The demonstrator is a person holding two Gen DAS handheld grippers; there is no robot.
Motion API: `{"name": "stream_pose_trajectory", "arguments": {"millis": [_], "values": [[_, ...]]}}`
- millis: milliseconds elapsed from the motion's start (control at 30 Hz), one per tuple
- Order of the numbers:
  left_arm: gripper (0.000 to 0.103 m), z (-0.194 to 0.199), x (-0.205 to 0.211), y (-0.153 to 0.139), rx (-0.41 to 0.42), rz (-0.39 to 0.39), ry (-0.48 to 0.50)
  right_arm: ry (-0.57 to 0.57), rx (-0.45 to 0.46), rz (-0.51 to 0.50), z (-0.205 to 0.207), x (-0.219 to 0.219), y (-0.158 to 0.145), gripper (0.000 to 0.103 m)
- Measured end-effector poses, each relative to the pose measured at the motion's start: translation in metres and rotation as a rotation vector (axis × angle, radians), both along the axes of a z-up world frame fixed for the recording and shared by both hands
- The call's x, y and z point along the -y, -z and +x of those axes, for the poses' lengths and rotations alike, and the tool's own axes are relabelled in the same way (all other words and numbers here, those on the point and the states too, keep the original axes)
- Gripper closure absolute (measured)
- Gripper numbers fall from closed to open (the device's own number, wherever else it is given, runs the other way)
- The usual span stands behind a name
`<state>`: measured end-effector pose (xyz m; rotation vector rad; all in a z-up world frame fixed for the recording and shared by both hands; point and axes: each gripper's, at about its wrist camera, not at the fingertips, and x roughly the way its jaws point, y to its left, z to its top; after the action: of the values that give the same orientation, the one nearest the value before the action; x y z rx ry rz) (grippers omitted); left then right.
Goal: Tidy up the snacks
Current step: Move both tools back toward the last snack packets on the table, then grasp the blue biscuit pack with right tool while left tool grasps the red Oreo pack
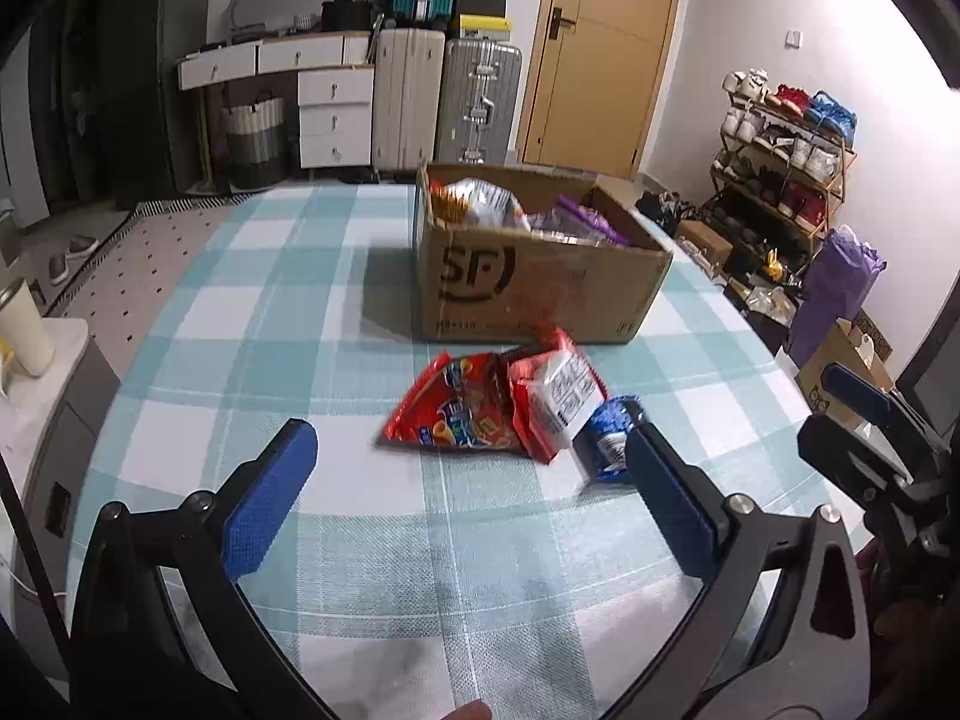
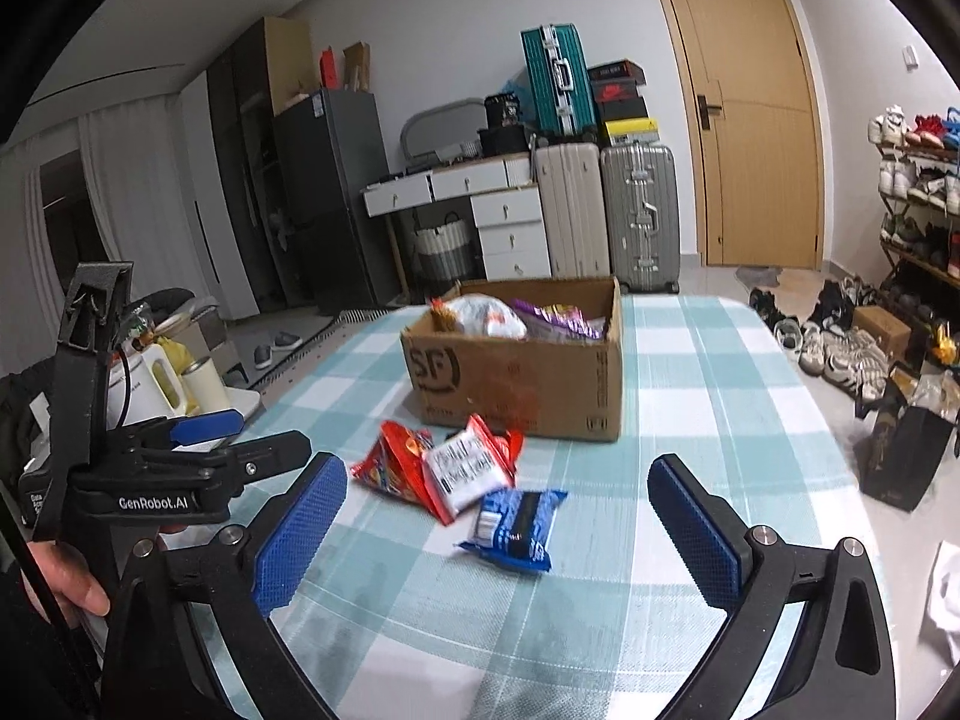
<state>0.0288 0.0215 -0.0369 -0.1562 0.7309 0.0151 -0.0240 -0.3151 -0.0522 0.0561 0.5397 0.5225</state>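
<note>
A cardboard box (image 1: 540, 276) (image 2: 528, 378) stands on the checked table (image 1: 300, 312) (image 2: 720, 396) with several snack bags inside. In front of it lie a red chip bag (image 1: 456, 408) (image 2: 390, 468), a red packet with a white label (image 1: 558, 396) (image 2: 474, 468) and a blue packet (image 1: 609, 438) (image 2: 516, 519). My left gripper (image 1: 468, 480) is open above the table, just short of the red bags, with nothing between its pads. My right gripper (image 2: 498, 516) is open too, the blue packet lying ahead between its fingertips, untouched.
Suitcases (image 2: 606, 216), white drawers (image 1: 333, 114) and a wooden door (image 1: 594, 48) stand behind the table. A shoe rack (image 1: 780, 162) and bags (image 2: 900, 456) sit to the right. A cup (image 1: 24, 324) and kettle (image 2: 150, 384) rest on a side unit at left.
</note>
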Motion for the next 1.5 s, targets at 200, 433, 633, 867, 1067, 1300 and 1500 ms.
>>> {"name": "stream_pose_trajectory", "arguments": {"millis": [200, 433, 633, 867, 1067, 1300, 1500], "values": [[0.001, 0.018, 0.001, 0.027, -0.042, -0.004, 0.003, -0.001, -0.064, -0.027, 0.021, -0.009, 0.026, 0.001], [0.001, 0.027, -0.007, 0.052, -0.078, -0.011, 0.0, -0.005, -0.133, -0.048, 0.048, -0.025, 0.054, 0.001], [0.001, 0.031, -0.015, 0.067, -0.105, -0.029, 0.006, -0.007, -0.195, -0.074, 0.072, -0.037, 0.074, 0.001], [0.001, 0.032, -0.024, 0.08, -0.139, -0.054, 0.007, -0.012, -0.245, -0.112, 0.093, -0.049, 0.094, 0.001], [0.001, 0.032, -0.033, 0.084, -0.153, -0.072, -0.005, -0.018, -0.315, -0.124, 0.113, -0.053, 0.104, 0.004], [0.001, 0.03, -0.036, 0.082, -0.156, -0.08, -0.021, -0.044, -0.297, -0.238, 0.113, -0.073, 0.109, 0.047], [0.001, 0.019, -0.039, 0.074, -0.144, -0.076, -0.041, -0.069, -0.293, -0.232, 0.112, -0.075, 0.109, 0.059]]}}
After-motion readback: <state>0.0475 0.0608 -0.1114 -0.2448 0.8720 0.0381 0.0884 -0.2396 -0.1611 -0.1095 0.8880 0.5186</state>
